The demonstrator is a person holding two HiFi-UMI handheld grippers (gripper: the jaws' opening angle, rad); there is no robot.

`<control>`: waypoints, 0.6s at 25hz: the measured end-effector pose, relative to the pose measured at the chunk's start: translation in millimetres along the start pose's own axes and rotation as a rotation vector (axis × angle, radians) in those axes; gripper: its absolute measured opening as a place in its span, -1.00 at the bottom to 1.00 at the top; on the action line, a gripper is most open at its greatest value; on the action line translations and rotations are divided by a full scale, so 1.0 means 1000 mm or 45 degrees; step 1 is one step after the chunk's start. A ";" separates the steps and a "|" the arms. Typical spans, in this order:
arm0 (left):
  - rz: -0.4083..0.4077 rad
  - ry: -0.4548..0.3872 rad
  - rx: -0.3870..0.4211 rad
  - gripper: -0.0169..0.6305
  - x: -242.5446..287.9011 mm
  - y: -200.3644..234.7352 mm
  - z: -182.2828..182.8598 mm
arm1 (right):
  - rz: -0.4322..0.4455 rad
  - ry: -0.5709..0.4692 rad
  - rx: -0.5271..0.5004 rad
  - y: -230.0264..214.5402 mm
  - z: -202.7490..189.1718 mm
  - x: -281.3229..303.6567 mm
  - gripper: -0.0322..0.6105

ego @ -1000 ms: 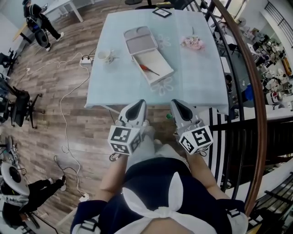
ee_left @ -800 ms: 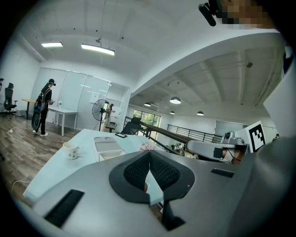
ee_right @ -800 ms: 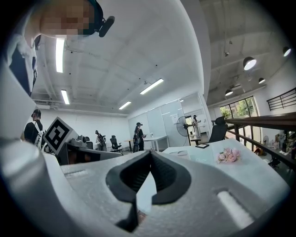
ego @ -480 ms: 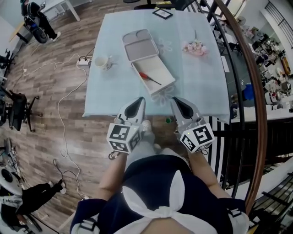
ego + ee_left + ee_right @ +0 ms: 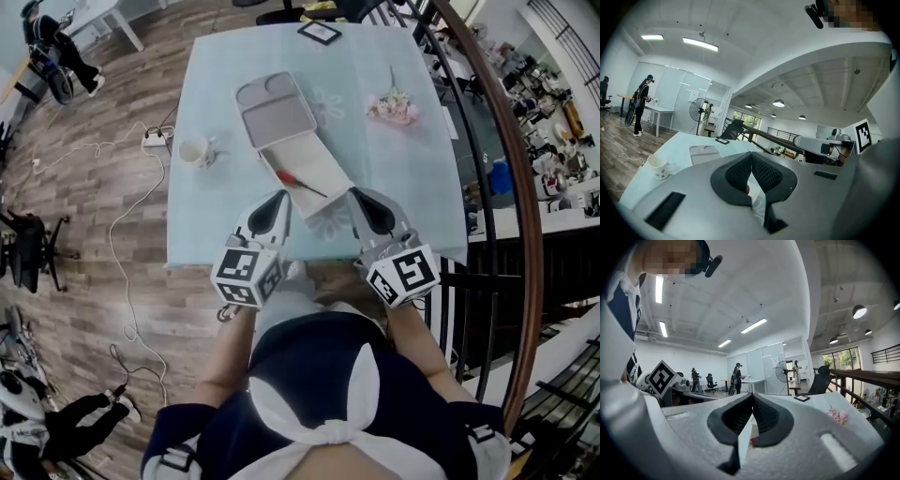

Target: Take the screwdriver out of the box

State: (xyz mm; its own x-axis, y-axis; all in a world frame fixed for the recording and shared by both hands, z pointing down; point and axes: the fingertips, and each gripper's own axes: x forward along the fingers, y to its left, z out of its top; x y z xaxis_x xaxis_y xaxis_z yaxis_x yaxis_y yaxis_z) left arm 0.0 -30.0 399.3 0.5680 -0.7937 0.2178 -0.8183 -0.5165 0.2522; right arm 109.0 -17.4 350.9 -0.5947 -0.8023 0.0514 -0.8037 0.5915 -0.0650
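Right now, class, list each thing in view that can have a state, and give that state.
box: open, lid folded back.
screwdriver: lying inside the box, untouched.
mug: upright.
left gripper: shut, empty.
right gripper: shut, empty.

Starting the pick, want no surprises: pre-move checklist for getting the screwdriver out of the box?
1. Box open: ok. The lid is flipped back behind the box.
2. Screwdriver exposed: ok. The screwdriver lies uncovered inside.
3. Left gripper ready to grasp: not ok. Its jaws are shut and empty.
4. Right gripper ready to grasp: not ok. Its jaws are shut and empty.
5. Clutter by the box: ok. The mug and flowers stand apart from it.
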 end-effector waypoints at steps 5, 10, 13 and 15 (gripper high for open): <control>-0.002 0.030 0.002 -0.90 0.015 0.026 0.003 | -0.034 -0.005 0.000 -0.013 0.002 0.025 -0.90; 0.014 0.014 -0.011 -0.90 0.020 0.055 0.008 | -0.039 -0.038 -0.006 -0.014 0.004 0.051 -0.71; 0.025 0.007 -0.014 -0.90 0.018 0.069 0.009 | -0.020 -0.032 -0.009 -0.010 0.000 0.064 -0.58; 0.026 0.001 -0.012 -0.90 0.020 0.077 0.011 | -0.011 -0.032 -0.021 -0.009 -0.002 0.073 -0.50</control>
State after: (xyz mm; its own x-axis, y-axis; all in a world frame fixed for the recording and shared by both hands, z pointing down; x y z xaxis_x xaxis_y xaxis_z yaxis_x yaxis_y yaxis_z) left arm -52.8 -89.0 412.6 0.5515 -0.8037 0.2234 -0.8287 -0.4974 0.2564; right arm 72.8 -81.1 357.0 -0.5874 -0.8088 0.0268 -0.8089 0.5859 -0.0486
